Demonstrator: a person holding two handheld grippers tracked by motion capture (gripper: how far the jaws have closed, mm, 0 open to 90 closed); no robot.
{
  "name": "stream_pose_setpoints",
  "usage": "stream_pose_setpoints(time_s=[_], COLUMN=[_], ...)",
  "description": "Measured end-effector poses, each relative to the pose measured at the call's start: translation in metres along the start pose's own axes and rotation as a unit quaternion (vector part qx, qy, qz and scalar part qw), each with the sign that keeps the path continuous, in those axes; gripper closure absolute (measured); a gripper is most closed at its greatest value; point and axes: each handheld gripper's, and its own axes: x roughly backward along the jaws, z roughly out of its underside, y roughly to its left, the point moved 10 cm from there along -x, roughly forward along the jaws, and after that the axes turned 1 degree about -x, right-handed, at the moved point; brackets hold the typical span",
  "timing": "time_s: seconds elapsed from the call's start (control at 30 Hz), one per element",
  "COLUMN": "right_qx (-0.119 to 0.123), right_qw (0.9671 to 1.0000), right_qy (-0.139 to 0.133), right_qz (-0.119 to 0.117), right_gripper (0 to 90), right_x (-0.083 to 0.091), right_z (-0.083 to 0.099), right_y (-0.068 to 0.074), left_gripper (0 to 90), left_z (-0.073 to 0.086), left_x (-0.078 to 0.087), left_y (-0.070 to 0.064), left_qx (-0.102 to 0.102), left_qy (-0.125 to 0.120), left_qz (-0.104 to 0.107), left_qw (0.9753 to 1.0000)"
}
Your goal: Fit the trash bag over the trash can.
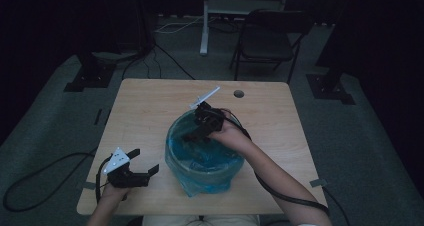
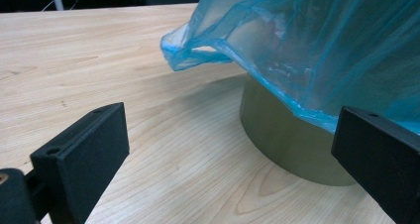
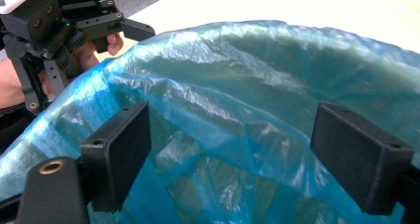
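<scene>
The right tongs (image 1: 192,136) hang over the mouth of a round bin (image 1: 205,178) lined with a blue plastic bag (image 1: 200,161), their tips just inside the far rim. In the right gripper view the two black jaws stand wide apart with nothing between them; the crumpled bag lining (image 3: 223,120) lies just beyond and below them. The left tongs (image 1: 145,163) rest low at the near left of the desk (image 1: 150,106), beside the bin but apart from it, jaws spread wide and empty. From the left gripper view, the bin's olive wall (image 2: 282,140) stands just ahead of the right-hand jaw, and the bag's loose edge (image 2: 198,50) drapes over the rim above it.
</scene>
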Motion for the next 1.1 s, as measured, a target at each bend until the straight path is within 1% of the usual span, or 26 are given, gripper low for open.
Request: stream_pose_setpoints(time_s=[0.07, 0.13, 0.23, 0.3, 0.4, 0.47, 0.57, 0.6, 0.67, 0.7, 0.77, 0.83, 0.9, 0.93, 0.97, 1.1], right_qx=[-0.007, -0.001, -0.006, -0.008, -0.006, -0.011, -0.020, -0.021, -0.019, -0.018, -0.017, -0.017, -0.016, -0.016, -0.019, -0.015], right_qw=[1.0000, 1.0000, 0.9997, 0.9991, 0.9985, 0.9981, 0.9965, 0.9955, 0.9943, 0.9942, 0.9930, 0.9925, 0.9920, 0.9904, 0.9898, 0.9877], right_qy=[0.005, -0.002, -0.024, -0.041, -0.054, -0.061, -0.082, -0.092, -0.104, -0.105, -0.117, -0.121, -0.125, -0.137, -0.141, -0.153], right_qz=[0.004, 0.002, -0.002, -0.009, 0.001, 0.004, -0.003, -0.008, -0.015, -0.011, 0.001, 0.001, 0.003, 0.009, 0.011, 0.027], right_gripper=[15.5, 15.5, 15.5, 15.5, 15.5, 15.5, 15.5, 15.5, 15.5, 15.5, 15.5, 15.5, 15.5, 15.5, 15.5, 15.5], right_x=[0.003, 0.008, 0.020, 0.030, 0.041, 0.046, 0.056, 0.059, 0.063, 0.065, 0.067, 0.070, 0.071, 0.074, 0.075, 0.079], right_z=[0.003, 0.003, 0.004, 0.003, 0.005, 0.006, 0.007, 0.007, 0.009, 0.011, 0.013, 0.015, 0.016, 0.016, 0.016, 0.019], right_y=[-0.002, -0.001, 0.002, 0.004, 0.003, 0.001, 0.001, 0.001, 0.003, 0.002, -0.001, -0.001, -0.003, -0.004, -0.005, -0.008], left_gripper=[1.9, 1.9, 1.9, 2.0, 2.0, 2.0, 2.0, 2.0, 2.0, 2.0, 2.0, 2.0, 2.0, 2.0, 2.0, 2.0], left_z=[0.000, 0.001, 0.001, 0.001, 0.003, 0.005, 0.008, 0.009, 0.011, 0.012, 0.012, 0.013, 0.014, 0.015, 0.015, 0.015], left_x=[0.001, 0.002, 0.004, 0.006, 0.009, 0.013, 0.019, 0.020, 0.024, 0.026, 0.030, 0.033, 0.035, 0.035, 0.035, 0.035], left_y=[-0.001, -0.002, -0.002, -0.001, 0.001, 0.002, 0.006, 0.008, 0.012, 0.014, 0.017, 0.019, 0.022, 0.022, 0.023, 0.023], left_qx=[-0.003, -0.008, -0.007, -0.006, -0.006, -0.005, -0.001, 0.000, 0.003, 0.008, 0.013, 0.019, 0.021, 0.023, 0.024, 0.022], left_qy=[0.003, 0.001, 0.002, 0.002, 0.006, 0.009, 0.009, 0.010, 0.013, 0.012, 0.009, 0.007, 0.009, 0.010, 0.011, 0.016], left_qz=[-0.002, -0.004, -0.005, -0.008, -0.012, -0.017, -0.024, -0.026, -0.033, -0.034, -0.036, -0.039, -0.044, -0.045, -0.046, -0.051], left_qw=[1.0000, 1.0000, 1.0000, 0.9999, 0.9999, 0.9998, 0.9997, 0.9996, 0.9994, 0.9993, 0.9992, 0.9990, 0.9988, 0.9987, 0.9986, 0.9983])
